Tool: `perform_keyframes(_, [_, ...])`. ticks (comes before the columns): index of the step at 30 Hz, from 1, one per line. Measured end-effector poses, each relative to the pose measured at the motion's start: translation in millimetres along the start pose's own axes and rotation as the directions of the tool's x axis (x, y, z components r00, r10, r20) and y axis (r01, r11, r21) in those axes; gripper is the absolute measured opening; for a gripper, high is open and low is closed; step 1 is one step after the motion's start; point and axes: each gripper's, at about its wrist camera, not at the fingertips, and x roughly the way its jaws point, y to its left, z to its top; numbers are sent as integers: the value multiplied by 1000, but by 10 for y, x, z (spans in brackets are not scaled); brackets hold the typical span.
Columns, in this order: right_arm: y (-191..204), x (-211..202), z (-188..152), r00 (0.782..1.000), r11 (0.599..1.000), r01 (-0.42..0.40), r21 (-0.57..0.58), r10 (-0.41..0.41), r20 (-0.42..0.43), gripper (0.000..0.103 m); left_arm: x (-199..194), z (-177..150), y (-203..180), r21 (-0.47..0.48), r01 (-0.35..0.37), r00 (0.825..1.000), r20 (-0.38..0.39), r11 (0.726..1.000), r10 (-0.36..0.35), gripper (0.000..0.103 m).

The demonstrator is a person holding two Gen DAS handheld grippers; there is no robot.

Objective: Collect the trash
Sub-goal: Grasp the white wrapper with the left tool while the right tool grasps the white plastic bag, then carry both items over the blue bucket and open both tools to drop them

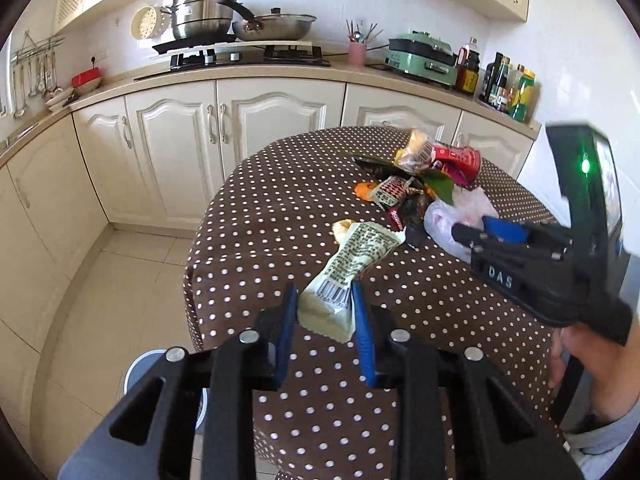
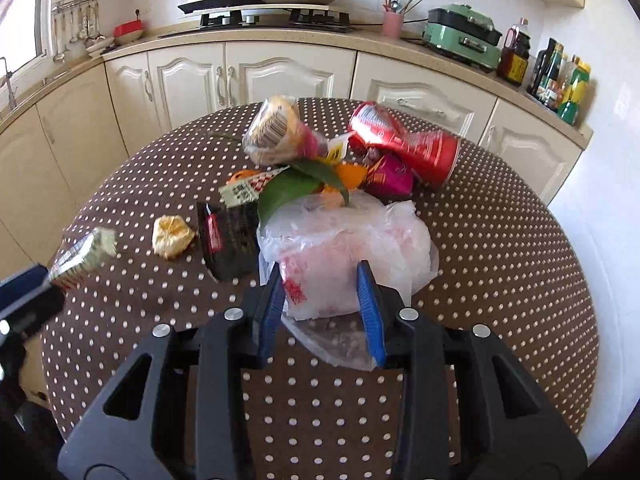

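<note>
A pale green snack wrapper [image 1: 352,256] hangs between the blue pads of my left gripper [image 1: 324,312], which is shut on its lower end at the near-left edge of the table; the same wrapper [image 2: 80,256] shows at the far left of the right wrist view. My right gripper [image 2: 320,276] is shut on a crumpled clear plastic bag [image 2: 344,232], seen from the side as right gripper [image 1: 476,230]. Behind the bag lies a heap of trash: a crushed red can [image 2: 404,144], a clear-wrapped packet [image 2: 276,128], a green leaf [image 2: 292,192], a black wrapper [image 2: 228,236] and a piece of orange peel [image 2: 172,236].
The round table [image 2: 500,240] wears a brown cloth with white dots. A pale round bin [image 1: 144,364] stands on the floor by its left edge. Cream cabinets and a counter [image 1: 280,70] with stove, pans and bottles curve behind. A person's hand [image 1: 580,360] holds the right gripper.
</note>
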Motion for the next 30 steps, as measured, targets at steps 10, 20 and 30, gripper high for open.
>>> perform_keyframes(10, [-178, -568, -253, 993, 997, -41, 69, 33, 109, 26, -270, -42, 219, -55, 28, 999, 41, 998, -26, 27])
perform_keyframes(20, [430, -1226, -217, 955, 982, -187, -33, 189, 227, 26, -669, -164, 627, -131, 14, 995, 97, 991, -1, 27])
perform_keyframes(30, [1924, -1081, -154, 882, 880, -411, -236, 450, 141, 26, -919, -512, 1588, -255, -115, 987, 80, 960, 140, 27])
